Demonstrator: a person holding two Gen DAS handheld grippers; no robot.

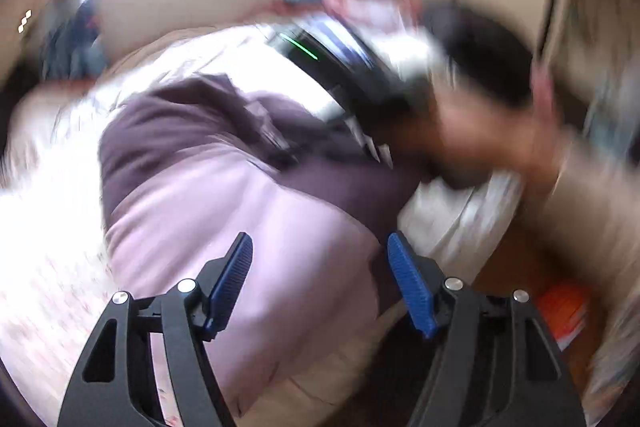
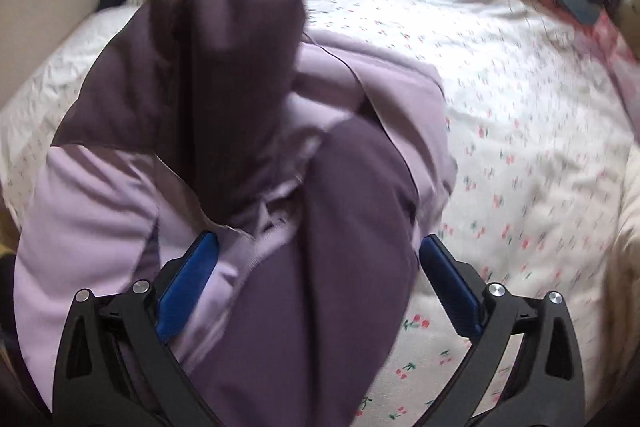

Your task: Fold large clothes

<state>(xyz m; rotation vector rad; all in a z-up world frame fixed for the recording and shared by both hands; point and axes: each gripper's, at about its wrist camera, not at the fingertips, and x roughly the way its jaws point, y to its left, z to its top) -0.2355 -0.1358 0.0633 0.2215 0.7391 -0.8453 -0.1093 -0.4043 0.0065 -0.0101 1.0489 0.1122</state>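
1. Left wrist view: your left gripper (image 1: 320, 259) points down at the bed (image 1: 48, 267), and its jaws stand released, well apart, with nothing pressed between the blue pads (image 1: 412, 287). The picture is heavily blurred.

2. Left wrist view: the purple garment (image 1: 208, 211), pale lilac with dark plum parts, lies on the bed just beyond the jaws. It fills the gap between the pads from behind and spreads up and to the left; it cannot be told whether the pads touch it.

3. Left wrist view: above the garment your other gripper (image 1: 340, 67) shows as a dark body with a green light, its tips down at the plum cloth. Beside it, at right, is a blurred person (image 1: 480, 115) leaning over the bed.

4. Right wrist view: your right gripper (image 2: 320, 287) also points down, jaws released and wide apart. The purple garment (image 2: 312, 267) lies heaped between the two blue pads (image 2: 188, 287). The left pad lies against the lilac cloth; the right pad stands just clear of the plum fold.

5. Right wrist view: the garment runs from the jaws away up the picture and to the left, ending in a raised dark plum fold. It rests on a white bedsheet (image 2: 520, 107) printed with small cherries, bare to the right of the jaws.
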